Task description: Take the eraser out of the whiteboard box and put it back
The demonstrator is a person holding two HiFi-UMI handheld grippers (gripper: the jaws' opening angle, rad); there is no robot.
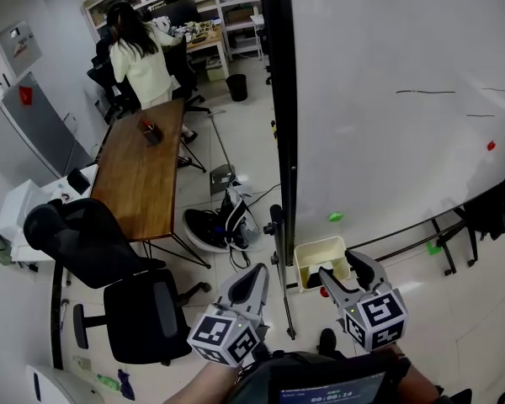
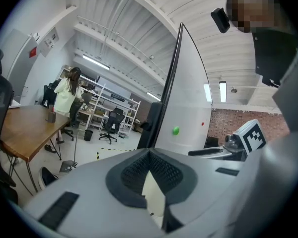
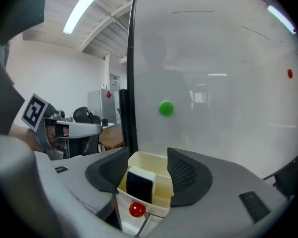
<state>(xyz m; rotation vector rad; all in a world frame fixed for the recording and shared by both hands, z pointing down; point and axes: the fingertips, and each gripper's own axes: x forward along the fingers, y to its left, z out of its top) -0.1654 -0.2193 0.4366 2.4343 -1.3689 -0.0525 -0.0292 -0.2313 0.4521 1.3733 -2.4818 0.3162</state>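
A cream box (image 3: pixel 159 168) hangs at the foot of the whiteboard (image 3: pixel 213 73). In it stands the eraser (image 3: pixel 140 183), black with a white top, at the box's left side. A red knob (image 3: pixel 136 210) sits on the box's near wall. My right gripper (image 3: pixel 148 162) is open, with one jaw on each side of the box and the pads apart from the eraser. The head view shows that gripper (image 1: pixel 341 264) at the box (image 1: pixel 313 251). My left gripper (image 1: pixel 257 274) hovers to the left of the box, shut, with nothing held (image 2: pixel 150 155).
The whiteboard's black edge post (image 1: pixel 279 141) stands just left of the box. A green magnet (image 1: pixel 335 217) sticks above it. A wooden table (image 1: pixel 143 183), a black office chair (image 1: pixel 109 268) and floor clutter (image 1: pixel 223 225) lie left. A person (image 1: pixel 139 53) works at the back.
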